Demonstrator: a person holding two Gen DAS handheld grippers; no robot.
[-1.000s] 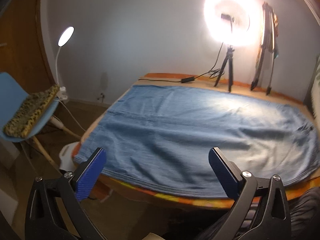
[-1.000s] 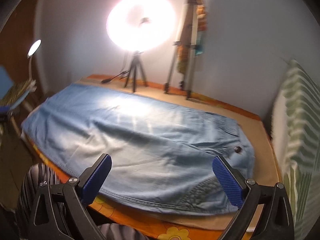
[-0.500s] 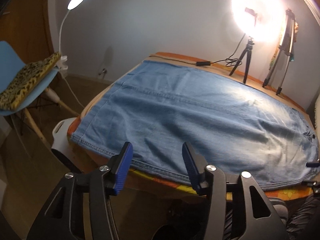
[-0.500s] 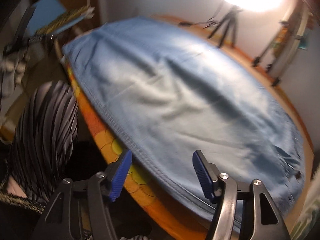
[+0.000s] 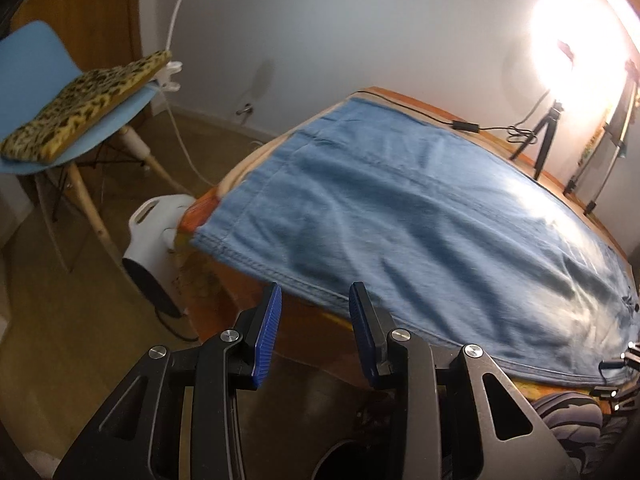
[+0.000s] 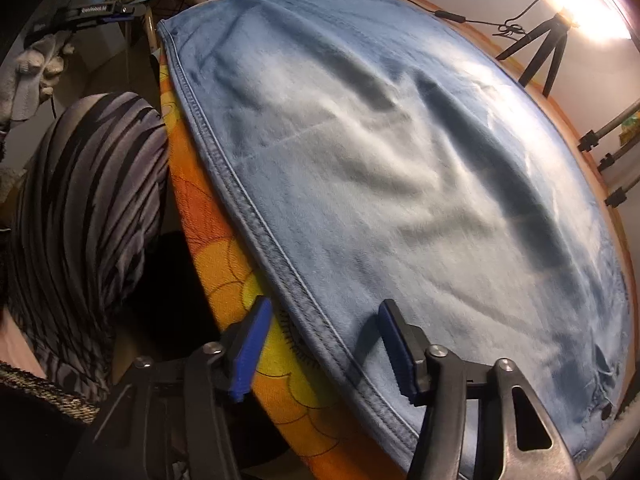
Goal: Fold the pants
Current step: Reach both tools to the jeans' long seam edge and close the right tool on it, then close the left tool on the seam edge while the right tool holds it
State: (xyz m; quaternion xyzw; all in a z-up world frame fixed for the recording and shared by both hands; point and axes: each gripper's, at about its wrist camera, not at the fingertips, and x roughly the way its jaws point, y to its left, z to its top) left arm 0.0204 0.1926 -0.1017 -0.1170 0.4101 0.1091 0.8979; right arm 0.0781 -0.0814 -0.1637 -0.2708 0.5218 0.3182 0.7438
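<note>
The pants [image 5: 420, 232], soft blue denim with a thick double-stitched seam along the near side, lie spread flat over nearly the whole tabletop [image 5: 420, 110], creased into shallow ridges and washed pale where the ring light [image 5: 568, 40] falls. Their near seam runs along the tabletop's near edge, which is draped in an orange and yellow flower-print cloth [image 6: 240, 264].

The left gripper [image 5: 314, 300], black metal arms ending in ribbed blue pads, is closing just in front of the near seam close to the tabletop's left corner; the pads stand partly apart and grip nothing, with the seam just past their tips.

The right gripper [image 6: 324, 316] is also closing, its pads straddling the seam further along the near edge, one over the flowered cloth and one over the denim. The fabric sits between them, not yet pinched.

Beside the table stands a blue moulded chair [image 5: 36, 64] with a furry leopard-print cushion [image 5: 84, 104].
</note>
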